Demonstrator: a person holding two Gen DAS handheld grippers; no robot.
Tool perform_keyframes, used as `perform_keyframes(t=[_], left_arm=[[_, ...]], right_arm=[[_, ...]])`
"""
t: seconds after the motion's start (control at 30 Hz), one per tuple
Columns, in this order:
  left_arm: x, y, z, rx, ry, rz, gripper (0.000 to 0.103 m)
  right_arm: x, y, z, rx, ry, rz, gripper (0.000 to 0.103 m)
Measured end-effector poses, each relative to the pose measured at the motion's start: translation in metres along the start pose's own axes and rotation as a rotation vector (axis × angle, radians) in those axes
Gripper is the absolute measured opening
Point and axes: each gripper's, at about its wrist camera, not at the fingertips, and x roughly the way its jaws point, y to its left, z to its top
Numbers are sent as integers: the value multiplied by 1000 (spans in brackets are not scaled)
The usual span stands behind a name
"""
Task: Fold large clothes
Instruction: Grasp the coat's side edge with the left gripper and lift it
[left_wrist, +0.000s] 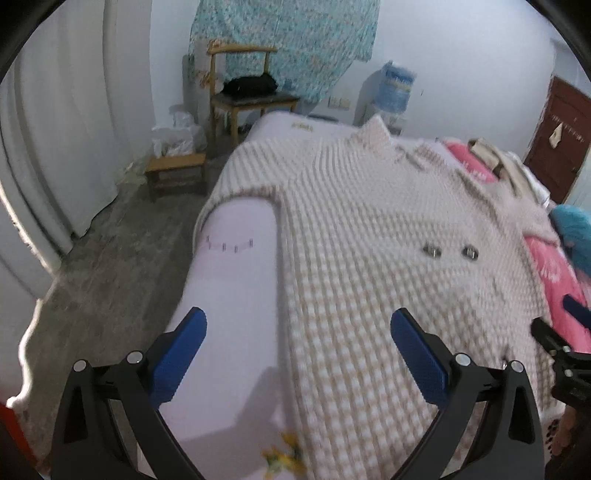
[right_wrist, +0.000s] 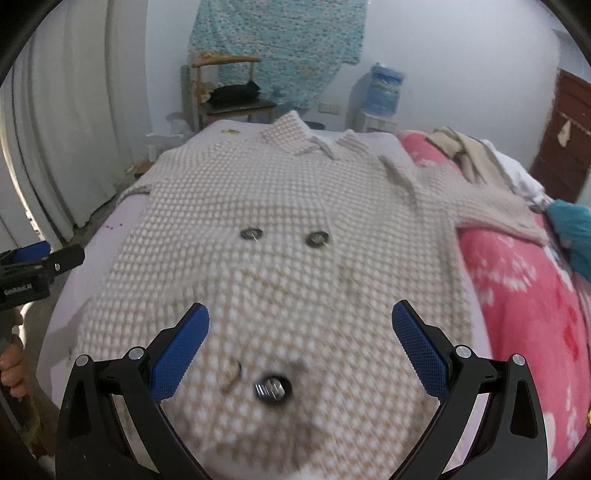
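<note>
A beige and white checked knit jacket (left_wrist: 369, 229) lies spread flat, front up, on the bed, collar at the far end; it also shows in the right wrist view (right_wrist: 280, 206). It has metal buttons (right_wrist: 317, 238). My left gripper (left_wrist: 298, 328) is open and empty, above the jacket's near left edge and the bare sheet. My right gripper (right_wrist: 300, 321) is open and empty, above the jacket's near hem, just beyond a lower button (right_wrist: 271, 389). The left gripper shows at the left edge of the right wrist view (right_wrist: 37, 258); the right gripper shows at the right edge of the left wrist view (left_wrist: 565, 332).
The bed has a pale lilac sheet (left_wrist: 236, 280) and a pink blanket (right_wrist: 517, 288) on the right with other clothes (right_wrist: 469, 151). A wooden chair (left_wrist: 247, 96), a low stool (left_wrist: 177, 173) and white curtains (left_wrist: 62, 122) stand left of the bed. A water dispenser (left_wrist: 395, 88) stands at the far wall.
</note>
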Motion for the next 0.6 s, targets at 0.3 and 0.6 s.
perform_keyframes(t=[0.3,0.6], left_arm=[[22,48,41,-95,-62,-109,98],[55,140,70,-397,-36,-154,98]], right_arm=[[40,31,38,-16,-4,119,95],[65,50,58,-32,13,181,95]])
